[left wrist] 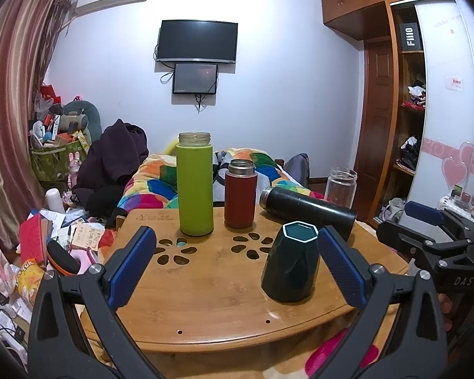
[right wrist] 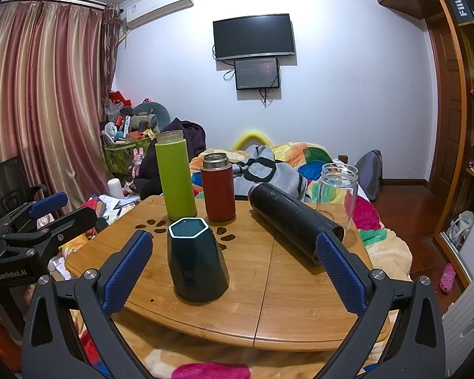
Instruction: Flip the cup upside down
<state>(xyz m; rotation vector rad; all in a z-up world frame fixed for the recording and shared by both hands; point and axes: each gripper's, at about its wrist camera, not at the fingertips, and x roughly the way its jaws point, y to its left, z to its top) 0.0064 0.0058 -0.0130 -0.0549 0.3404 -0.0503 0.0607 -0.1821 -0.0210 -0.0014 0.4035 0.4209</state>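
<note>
A dark green faceted cup (left wrist: pixel 290 265) stands on the bamboo table (left wrist: pixel 205 300) with its wide end down and its narrow hexagonal end with a white rim up; I cannot tell which end is its mouth. It also shows in the right wrist view (right wrist: pixel 196 265). My left gripper (left wrist: pixel 237 268) is open and empty, with the cup just inside its right finger. My right gripper (right wrist: pixel 237 268) is open and empty, with the cup just inside its left finger. Neither gripper touches the cup.
A tall green bottle (left wrist: pixel 195 186) and a red flask (left wrist: pixel 240 194) stand at the table's back. A black flask (left wrist: pixel 306 211) lies on its side at the right. A clear glass jar (left wrist: pixel 340 186) stands at the far right. A bed with a colourful blanket (left wrist: pixel 161 177) lies behind.
</note>
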